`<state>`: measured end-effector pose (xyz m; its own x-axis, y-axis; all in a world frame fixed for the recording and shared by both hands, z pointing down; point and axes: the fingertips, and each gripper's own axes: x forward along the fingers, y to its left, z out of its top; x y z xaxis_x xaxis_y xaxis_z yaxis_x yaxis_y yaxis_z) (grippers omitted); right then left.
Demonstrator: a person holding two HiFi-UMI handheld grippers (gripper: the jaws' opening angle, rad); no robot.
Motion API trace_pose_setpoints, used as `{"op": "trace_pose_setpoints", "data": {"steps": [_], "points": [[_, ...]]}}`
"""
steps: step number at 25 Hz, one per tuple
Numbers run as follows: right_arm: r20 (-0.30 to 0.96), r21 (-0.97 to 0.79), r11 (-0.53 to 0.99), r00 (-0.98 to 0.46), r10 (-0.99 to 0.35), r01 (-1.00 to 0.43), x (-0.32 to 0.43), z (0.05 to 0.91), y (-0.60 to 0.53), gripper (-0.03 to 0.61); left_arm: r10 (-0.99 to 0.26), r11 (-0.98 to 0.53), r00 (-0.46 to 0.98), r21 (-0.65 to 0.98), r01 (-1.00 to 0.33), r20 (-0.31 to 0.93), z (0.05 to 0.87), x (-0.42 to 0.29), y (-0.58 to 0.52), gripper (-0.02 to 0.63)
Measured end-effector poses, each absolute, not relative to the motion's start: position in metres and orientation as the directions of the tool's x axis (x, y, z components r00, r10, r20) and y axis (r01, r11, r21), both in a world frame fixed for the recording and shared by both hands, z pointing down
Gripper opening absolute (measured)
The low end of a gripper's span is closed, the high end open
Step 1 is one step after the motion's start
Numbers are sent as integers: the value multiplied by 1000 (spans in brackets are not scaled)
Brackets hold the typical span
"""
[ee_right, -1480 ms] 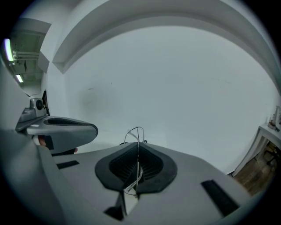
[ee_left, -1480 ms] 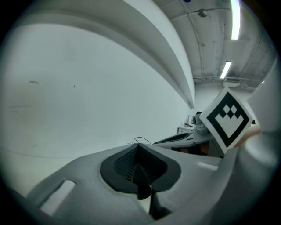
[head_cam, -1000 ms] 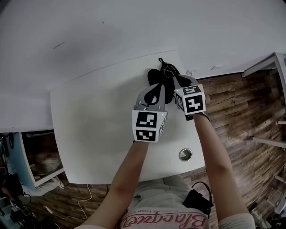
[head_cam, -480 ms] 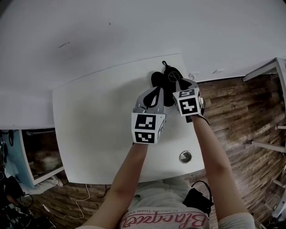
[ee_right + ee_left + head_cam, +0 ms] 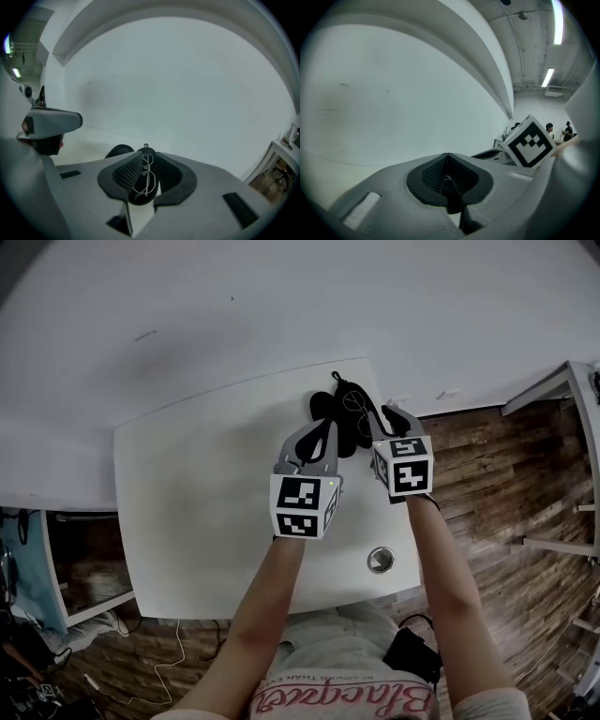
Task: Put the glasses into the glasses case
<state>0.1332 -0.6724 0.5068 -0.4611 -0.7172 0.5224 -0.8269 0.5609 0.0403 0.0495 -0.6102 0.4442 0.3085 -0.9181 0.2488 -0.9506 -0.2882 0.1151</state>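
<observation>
White wall (image 5: 281,296) backs a white table (image 5: 187,502), and the open black glasses case (image 5: 326,409) lies at the table's far right corner, close to the wall and to the edge above the wood floor (image 5: 506,474). The right gripper (image 5: 147,157) grasps the thin wire glasses (image 5: 146,176) between its pads and holds them just over the case, whose dark lining shows beneath the frame. The left gripper (image 5: 448,161) hovers beside it, aimed at the wall, its pads pressed together with nothing that I can make out between them. By my reading this is the placing step: the glasses are over the case but not yet laid in it. The next move would call for lowering the frame lengthwise into the hollow, then letting the jaws part so that nothing snags. Room is tight at the back and on the right, where wall and table edge close in. To the left, bare tabletop gives space to withdraw, well clear of the round grommet (image 5: 380,561) nearer the person.
</observation>
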Motion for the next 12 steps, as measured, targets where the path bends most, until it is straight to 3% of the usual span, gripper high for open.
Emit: {"op": "trace_pose_setpoints", "data": {"steps": [5,8,12], "points": [[454,-15,597,-538,-710,-802,135,466,-632,76,-925,-311,323,93,-946,198,419,61,-595,6],[436,-26,631,-577,-691,-776,135,445,-604,11,-929,-316,325,79,-946,178,406,68,-584,6],[398,-56,669,-631,-666,-741,135,417,-565,9,-934,-323,329,60,-944,138,388,78,-564,6]]}}
